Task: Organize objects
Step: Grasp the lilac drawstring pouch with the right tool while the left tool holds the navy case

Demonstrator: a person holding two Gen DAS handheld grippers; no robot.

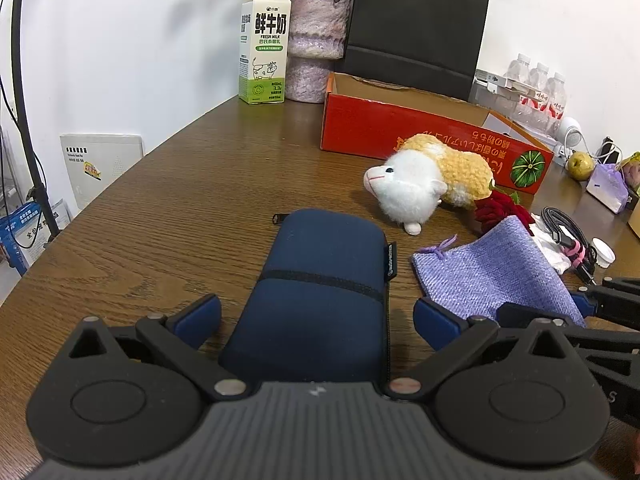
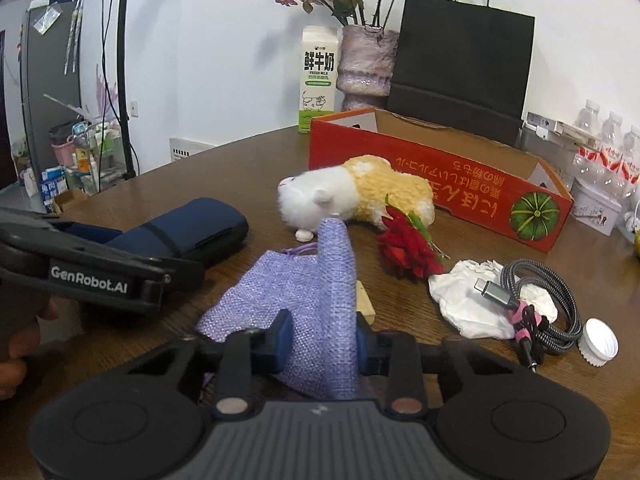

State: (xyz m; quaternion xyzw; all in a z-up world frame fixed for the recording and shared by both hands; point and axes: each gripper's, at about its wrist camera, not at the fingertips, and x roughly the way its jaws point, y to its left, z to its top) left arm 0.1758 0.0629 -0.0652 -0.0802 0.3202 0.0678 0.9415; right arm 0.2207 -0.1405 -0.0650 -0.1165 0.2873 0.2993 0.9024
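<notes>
bare table [image 1: 192,184] left, plush toy [image 1: 424,184], perhaps touching red box [image 1: 360,128], blocking right

Left gripper [image 1: 318,316] agape, right gripper [image 2: 323,338] clamped

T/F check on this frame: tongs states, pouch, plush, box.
1. The right tongs pinch the lilac woven pouch. True.
2. The left tongs clamp the navy fabric case. False: they stand open, astride it.
3. The white-and-yellow plush animal lies inside the red cardboard box. False: it lies on the table in front of it.
4. The milk carton stands upright. True.
</notes>
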